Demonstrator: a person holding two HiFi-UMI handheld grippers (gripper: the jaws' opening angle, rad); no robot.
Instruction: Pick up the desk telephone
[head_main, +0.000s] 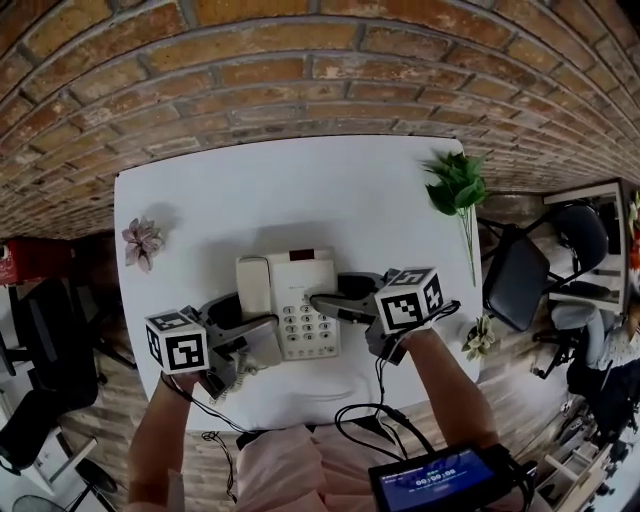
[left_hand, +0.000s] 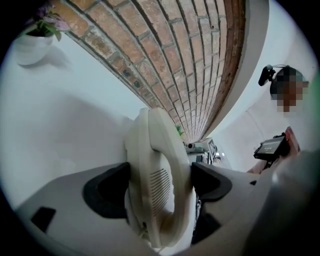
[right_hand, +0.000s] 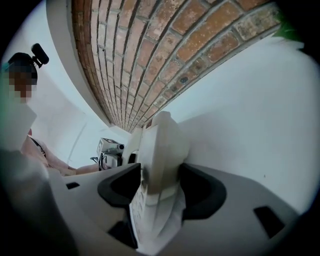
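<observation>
The cream desk telephone (head_main: 305, 300) lies near the front of the white table (head_main: 250, 190), its handset (head_main: 254, 285) in the cradle on its left side. My left gripper (head_main: 238, 318) comes in from the left. In the left gripper view its pads press both sides of the handset (left_hand: 160, 170), so the left gripper (left_hand: 161, 182) is shut on it. My right gripper (head_main: 332, 300) reaches in from the right over the keypad side. In the right gripper view the right gripper (right_hand: 160, 187) clamps the telephone's edge (right_hand: 162, 145) between its dark pads.
A pink flower (head_main: 142, 240) sits at the table's left edge and a green plant (head_main: 455, 185) at its right edge. A brick wall (head_main: 300, 70) backs the table. An office chair (head_main: 525, 275) stands to the right. Cables (head_main: 370, 420) hang at the front edge.
</observation>
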